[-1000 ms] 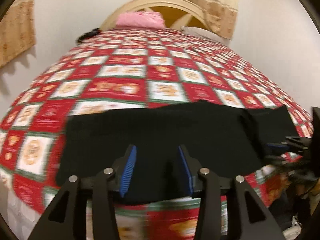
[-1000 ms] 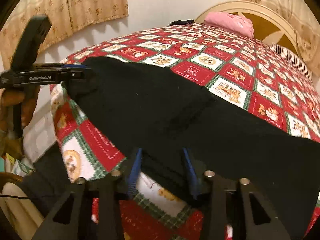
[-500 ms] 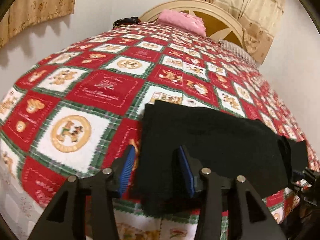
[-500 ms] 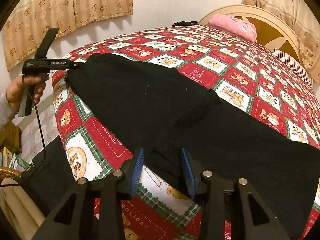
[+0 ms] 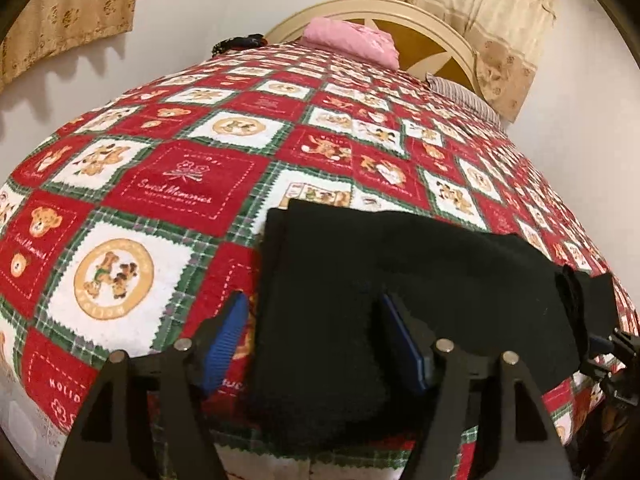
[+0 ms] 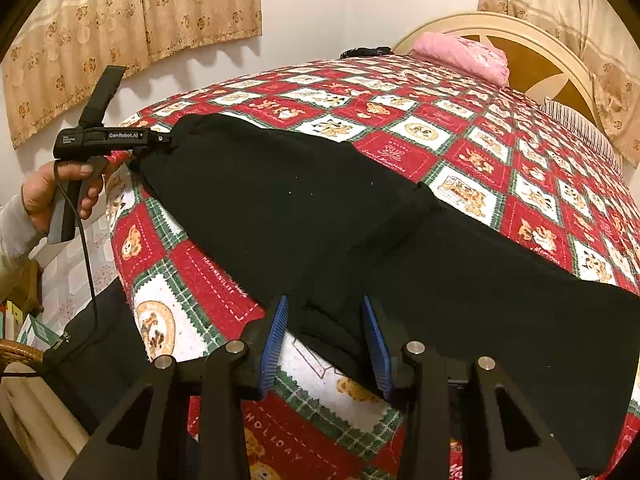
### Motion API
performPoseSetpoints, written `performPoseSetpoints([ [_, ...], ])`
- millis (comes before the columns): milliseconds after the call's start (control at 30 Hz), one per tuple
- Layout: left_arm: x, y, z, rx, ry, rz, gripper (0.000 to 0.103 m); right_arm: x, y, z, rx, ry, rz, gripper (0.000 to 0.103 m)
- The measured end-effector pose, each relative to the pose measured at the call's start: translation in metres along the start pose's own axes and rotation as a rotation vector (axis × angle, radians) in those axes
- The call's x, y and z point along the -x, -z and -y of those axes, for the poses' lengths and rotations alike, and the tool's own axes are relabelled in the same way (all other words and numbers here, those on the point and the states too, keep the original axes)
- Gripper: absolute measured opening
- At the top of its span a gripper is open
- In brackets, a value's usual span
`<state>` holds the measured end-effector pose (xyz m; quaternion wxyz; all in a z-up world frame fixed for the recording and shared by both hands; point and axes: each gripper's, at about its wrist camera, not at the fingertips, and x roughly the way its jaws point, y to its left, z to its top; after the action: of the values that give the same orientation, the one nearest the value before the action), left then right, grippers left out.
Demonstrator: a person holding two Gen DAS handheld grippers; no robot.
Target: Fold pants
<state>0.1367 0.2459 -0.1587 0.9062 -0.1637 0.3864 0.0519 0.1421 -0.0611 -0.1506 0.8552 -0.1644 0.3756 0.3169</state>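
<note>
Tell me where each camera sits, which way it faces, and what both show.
Left wrist: on the left hand-held gripper, facing the headboard; jaws opening around the black fabric pants.
Right wrist: on the right hand-held gripper, looking along the pants; shows the person's left hand holding the other gripper.
Shared: pants, red patchwork bedspread, pink folded cloth.
</note>
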Motion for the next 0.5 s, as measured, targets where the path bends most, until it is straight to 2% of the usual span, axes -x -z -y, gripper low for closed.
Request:
performPoseSetpoints([
  [33,0.001,0.000,0.000,0.000,0.000,-0.001,0.066,0.000,0.000,0.000,0.000,-0.002,0.003,0.041],
  [67,0.002,0.000,0.000,-0.007,-0.004,-0.003,0.054,0.001,0.000,0.000,0.001,-0.001,0.006,0.041],
  [100,0.003,0.000,0.002,-0.016,0.002,-0.006,0.051,0.000,0.001,0.000,0.000,-0.001,0.007,0.041],
  [267,0.006,0.005,0.015,-0.046,0.017,-0.020,0.025,-0.002,0.000,0.000,-0.010,-0.005,0.015,0.041],
  [333,0.008,0.004,0.013,-0.021,0.049,-0.025,0.023,-0.004,-0.001,0.000,-0.011,0.000,0.016,0.041],
  [400,0.011,0.003,0.003,0.057,0.123,-0.023,0.023,-0.002,-0.002,0.002,-0.017,-0.004,0.020,0.041],
  [500,0.022,0.002,-0.002,0.111,0.195,0.016,0.023,0.002,-0.002,0.004,-0.026,-0.006,0.033,0.041],
])
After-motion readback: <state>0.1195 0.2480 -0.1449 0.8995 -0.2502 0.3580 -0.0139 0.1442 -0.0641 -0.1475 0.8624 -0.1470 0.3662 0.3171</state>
